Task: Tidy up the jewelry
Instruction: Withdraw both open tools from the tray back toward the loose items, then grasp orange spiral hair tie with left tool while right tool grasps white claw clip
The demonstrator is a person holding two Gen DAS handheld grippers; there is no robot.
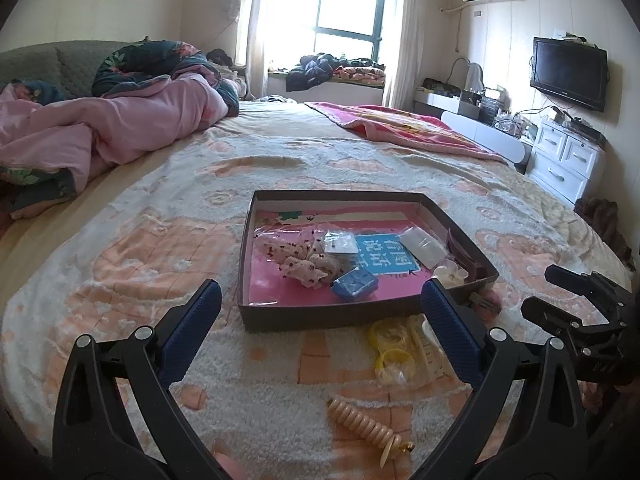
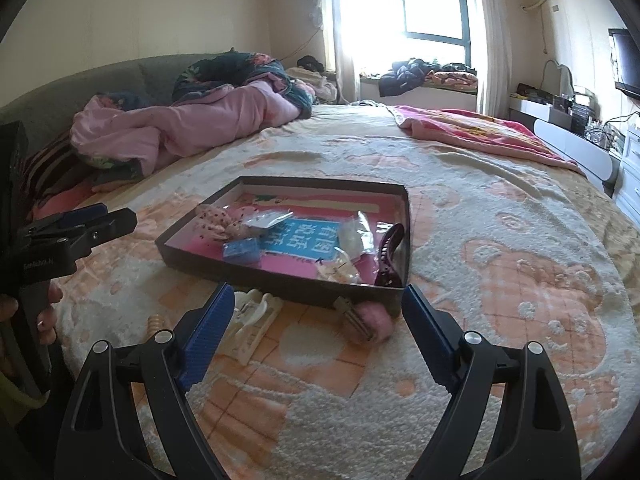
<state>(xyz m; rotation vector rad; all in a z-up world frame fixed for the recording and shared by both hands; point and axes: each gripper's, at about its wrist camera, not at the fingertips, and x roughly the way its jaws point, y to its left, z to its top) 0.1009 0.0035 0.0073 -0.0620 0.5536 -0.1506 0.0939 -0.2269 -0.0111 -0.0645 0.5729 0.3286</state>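
Observation:
A shallow dark box with a pink floor lies on the bed. Inside are a dotted scrunchie, a small blue case, clear bags and a dark hair claw. On the blanket in front of it lie yellow rings, a white clip, a pink fuzzy clip and a beaded wooden piece. My left gripper is open and empty, short of the box. My right gripper is open and empty above the pink clip.
A rumpled pink quilt lies at the bed's far left, a pink blanket at the far right. White drawers and a wall television stand to the right. A hand holds the left tool.

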